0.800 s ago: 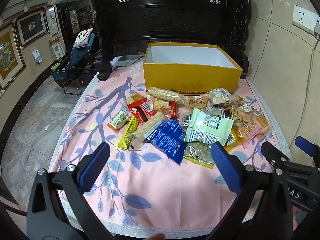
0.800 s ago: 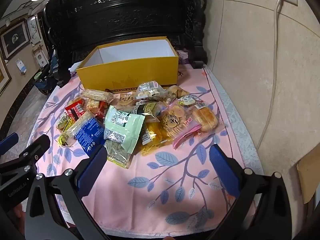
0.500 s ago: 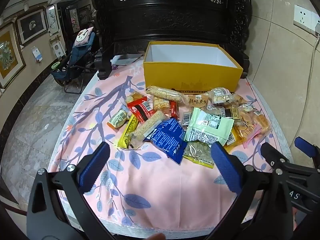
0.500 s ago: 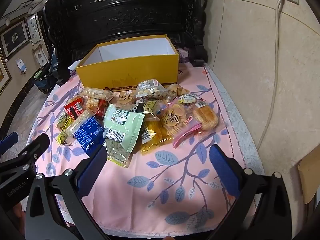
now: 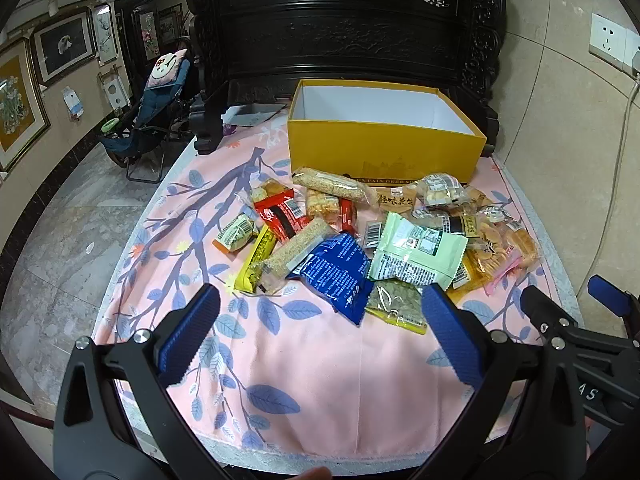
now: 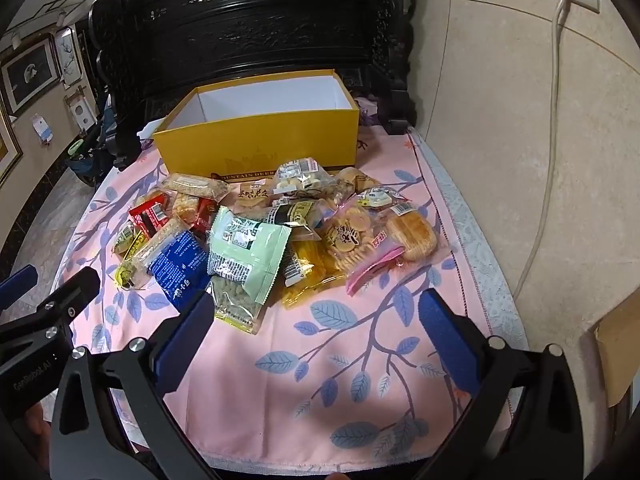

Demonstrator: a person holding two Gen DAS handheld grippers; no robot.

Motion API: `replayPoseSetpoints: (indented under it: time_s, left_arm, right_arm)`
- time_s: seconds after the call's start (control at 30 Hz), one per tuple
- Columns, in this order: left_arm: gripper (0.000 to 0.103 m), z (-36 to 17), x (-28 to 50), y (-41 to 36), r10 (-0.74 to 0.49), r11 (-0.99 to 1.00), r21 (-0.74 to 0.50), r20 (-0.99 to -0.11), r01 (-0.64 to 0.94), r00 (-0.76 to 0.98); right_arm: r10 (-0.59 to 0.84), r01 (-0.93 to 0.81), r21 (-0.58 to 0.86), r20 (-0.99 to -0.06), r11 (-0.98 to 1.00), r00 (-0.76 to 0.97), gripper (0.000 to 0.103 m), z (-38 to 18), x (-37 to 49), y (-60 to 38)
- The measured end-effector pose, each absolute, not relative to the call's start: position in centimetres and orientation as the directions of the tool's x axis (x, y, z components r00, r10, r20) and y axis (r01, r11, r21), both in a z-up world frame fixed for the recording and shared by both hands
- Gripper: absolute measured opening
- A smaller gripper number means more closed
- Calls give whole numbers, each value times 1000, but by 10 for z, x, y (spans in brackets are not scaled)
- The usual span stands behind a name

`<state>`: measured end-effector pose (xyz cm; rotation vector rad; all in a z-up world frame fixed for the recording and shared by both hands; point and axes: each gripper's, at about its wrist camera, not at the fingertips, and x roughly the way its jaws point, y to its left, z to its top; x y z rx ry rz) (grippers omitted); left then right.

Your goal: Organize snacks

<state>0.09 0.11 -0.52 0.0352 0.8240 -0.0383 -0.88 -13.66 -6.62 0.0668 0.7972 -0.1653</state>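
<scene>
- The left gripper (image 5: 320, 336), black with blue ribbed pads, hangs over the near part of the pink leaf-printed tablecloth (image 5: 320, 380), jaws spread wide with nothing between them.
- The right gripper (image 6: 316, 336), of the same make, is likewise spread wide and empty, over the near right part of the cloth.
- A pile of wrapped snacks (image 5: 360, 240) lies mid-table, beyond both grippers and touched by neither.
- In the pile, a dark blue foil packet (image 5: 336, 272) lies just left of a pale green printed pouch (image 5: 416, 252); a clear bag of greenish seeds (image 5: 396, 304) pokes out nearest the grippers.
- At the pile's right end sit clear bags of round yellow crackers (image 6: 352, 236); at its left, a red wrapper (image 5: 280, 216) and a yellow bar (image 5: 256, 260).
- An open yellow cardboard box with white inside (image 5: 384, 152) stands just behind the pile, at the far side of the table, nothing visible in it.
</scene>
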Motion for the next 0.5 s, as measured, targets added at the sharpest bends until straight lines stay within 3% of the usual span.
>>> replayPoseSetpoints:
  time_s: [0.5]
  left_arm:
    - [101, -5, 1, 1, -23, 999, 12, -736, 47, 677]
  right_arm:
    - [-126, 173, -7, -717, 985, 686, 102, -69, -12, -136]
